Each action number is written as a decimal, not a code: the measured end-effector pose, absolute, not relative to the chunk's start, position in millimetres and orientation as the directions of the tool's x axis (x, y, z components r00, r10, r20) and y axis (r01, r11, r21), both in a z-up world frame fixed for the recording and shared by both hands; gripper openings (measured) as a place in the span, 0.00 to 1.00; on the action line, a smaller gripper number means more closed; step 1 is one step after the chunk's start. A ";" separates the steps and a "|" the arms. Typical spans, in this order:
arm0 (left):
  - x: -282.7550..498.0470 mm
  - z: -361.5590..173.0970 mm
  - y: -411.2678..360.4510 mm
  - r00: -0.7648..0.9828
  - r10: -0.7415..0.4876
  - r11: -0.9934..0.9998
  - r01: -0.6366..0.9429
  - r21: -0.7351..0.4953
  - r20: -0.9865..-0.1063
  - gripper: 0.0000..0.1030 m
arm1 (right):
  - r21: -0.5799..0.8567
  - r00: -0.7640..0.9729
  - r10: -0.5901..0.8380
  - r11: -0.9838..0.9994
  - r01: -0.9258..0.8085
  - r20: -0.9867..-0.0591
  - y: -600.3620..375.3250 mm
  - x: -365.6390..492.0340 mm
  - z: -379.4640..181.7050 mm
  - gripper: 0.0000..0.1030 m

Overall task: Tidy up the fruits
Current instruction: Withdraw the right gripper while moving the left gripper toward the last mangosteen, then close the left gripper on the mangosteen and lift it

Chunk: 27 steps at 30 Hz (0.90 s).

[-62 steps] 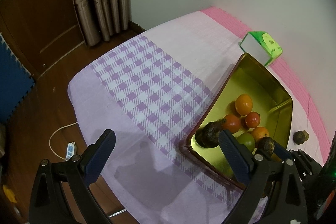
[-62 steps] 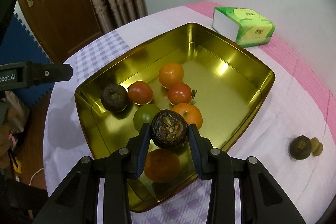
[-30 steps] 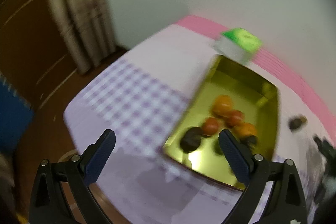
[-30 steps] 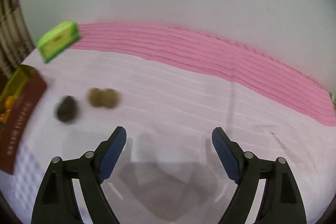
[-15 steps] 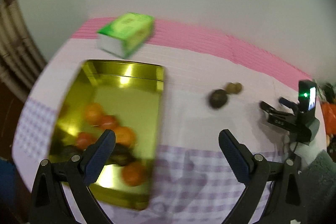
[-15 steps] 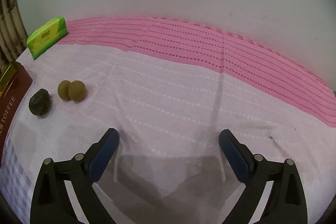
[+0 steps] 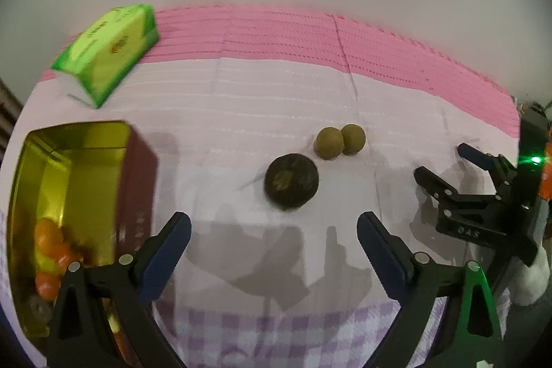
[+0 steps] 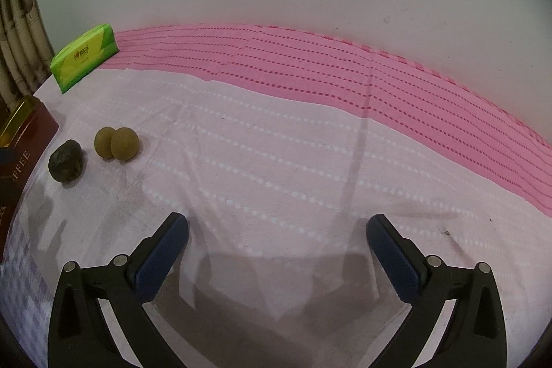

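While both grippers gape empty, only left wrist shows blurred, seemingly orange fruits (image 7: 51, 250) inside tin (image 7: 74, 140).

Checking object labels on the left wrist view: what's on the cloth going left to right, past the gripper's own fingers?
Gold tin with orange fruits → dark round fruit → two small olive-brown fruits, touching → right gripper. The green tissue box sits farther back, above the tin.
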<state>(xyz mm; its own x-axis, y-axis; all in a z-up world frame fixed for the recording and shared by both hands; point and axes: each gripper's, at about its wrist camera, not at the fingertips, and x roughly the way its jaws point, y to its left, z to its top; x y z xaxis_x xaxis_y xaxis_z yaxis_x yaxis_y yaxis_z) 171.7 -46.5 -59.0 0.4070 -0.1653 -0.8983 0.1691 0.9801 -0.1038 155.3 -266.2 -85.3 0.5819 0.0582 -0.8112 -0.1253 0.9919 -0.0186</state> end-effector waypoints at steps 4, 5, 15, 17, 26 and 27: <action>185.4 -68.7 -54.6 0.391 -0.171 0.978 0.180 -0.107 -0.904 0.82 | -0.018 0.582 0.059 0.992 -0.126 -0.811 -266.4 155.5 -85.3 1.00; 189.7 -71.5 -57.4 0.383 -0.169 0.978 0.182 -0.105 -0.908 0.75 | -0.018 0.582 0.059 0.992 -0.126 -0.811 -266.4 155.4 -85.2 1.00; 204.4 -85.1 -64.8 0.352 -0.186 0.976 0.170 -0.133 -0.917 0.48 | -0.017 0.582 0.061 0.992 -0.127 -0.811 -266.7 155.5 -85.2 1.00; 202.1 -84.7 -67.2 0.358 -0.176 0.976 0.182 -0.116 -0.917 0.39 | -0.017 0.581 0.061 0.992 -0.127 -0.811 -266.8 155.5 -85.2 1.00; 189.4 -81.8 -59.0 0.348 -0.180 0.977 0.169 -0.128 -0.920 0.34 | -0.016 0.581 0.062 0.992 -0.128 -0.811 -267.1 155.4 -85.1 1.00; 186.6 -80.9 -58.2 0.347 -0.183 0.977 0.167 -0.132 -0.920 0.34 | -0.016 0.581 0.062 0.992 -0.128 -0.811 -267.1 155.5 -85.1 1.00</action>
<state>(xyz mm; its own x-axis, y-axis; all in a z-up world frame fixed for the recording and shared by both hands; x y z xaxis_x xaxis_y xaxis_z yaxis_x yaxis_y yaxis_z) 186.6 -58.2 -80.9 0.3470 -0.1830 -0.9198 0.1666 0.9772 -0.1315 155.5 -267.1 -85.1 0.5813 0.0618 -0.8113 -0.1281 0.9916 -0.0162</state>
